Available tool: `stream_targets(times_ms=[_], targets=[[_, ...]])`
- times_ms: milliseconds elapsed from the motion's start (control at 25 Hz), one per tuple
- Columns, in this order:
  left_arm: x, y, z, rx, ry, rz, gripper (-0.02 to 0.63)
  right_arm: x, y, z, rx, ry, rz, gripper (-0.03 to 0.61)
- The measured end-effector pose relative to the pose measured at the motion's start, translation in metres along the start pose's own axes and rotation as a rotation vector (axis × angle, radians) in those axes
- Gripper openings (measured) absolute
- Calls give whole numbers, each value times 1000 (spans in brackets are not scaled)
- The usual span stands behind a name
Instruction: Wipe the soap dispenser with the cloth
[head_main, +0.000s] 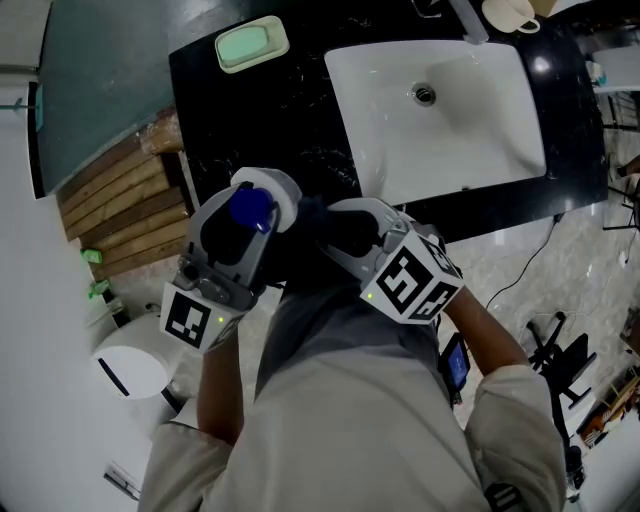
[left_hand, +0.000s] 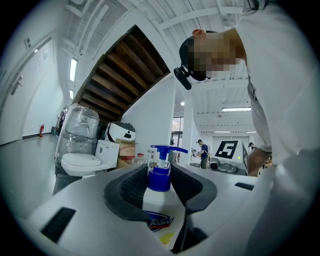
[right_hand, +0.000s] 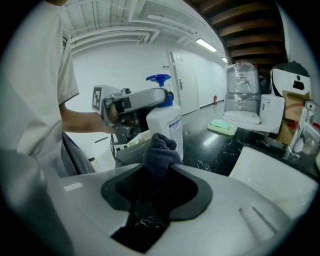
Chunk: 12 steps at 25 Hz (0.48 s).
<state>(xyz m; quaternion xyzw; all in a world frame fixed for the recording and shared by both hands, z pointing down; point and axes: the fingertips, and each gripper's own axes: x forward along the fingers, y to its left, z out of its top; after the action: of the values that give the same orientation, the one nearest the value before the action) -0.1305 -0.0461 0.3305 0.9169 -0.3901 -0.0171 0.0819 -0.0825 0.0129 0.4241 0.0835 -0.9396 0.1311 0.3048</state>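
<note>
The left tongs (left_hand: 160, 175) grip a white plastic soap dispenser with a blue pump head (left_hand: 159, 205), held upright between them; a white ceramic toilet (left_hand: 80, 162) stands behind at left

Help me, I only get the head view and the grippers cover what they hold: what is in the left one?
Observer: The left gripper has its fingers closed on a white soap bottle, just under the blue pump.
Operator: And the right?
Observer: The right gripper pinches a dark cloth, bunched up between its fingers.
Operator: Is the cloth on the bottle?
Observer: Its tip sits right beside the bottle's printed side; contact I can't confirm.
</note>
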Motion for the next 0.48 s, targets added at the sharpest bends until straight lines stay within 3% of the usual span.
stream_targets(times_ms=[480], targets=[[0, 0, -1, 2, -1, 8, 129, -10, 4, 10, 23, -53, -11, 132]])
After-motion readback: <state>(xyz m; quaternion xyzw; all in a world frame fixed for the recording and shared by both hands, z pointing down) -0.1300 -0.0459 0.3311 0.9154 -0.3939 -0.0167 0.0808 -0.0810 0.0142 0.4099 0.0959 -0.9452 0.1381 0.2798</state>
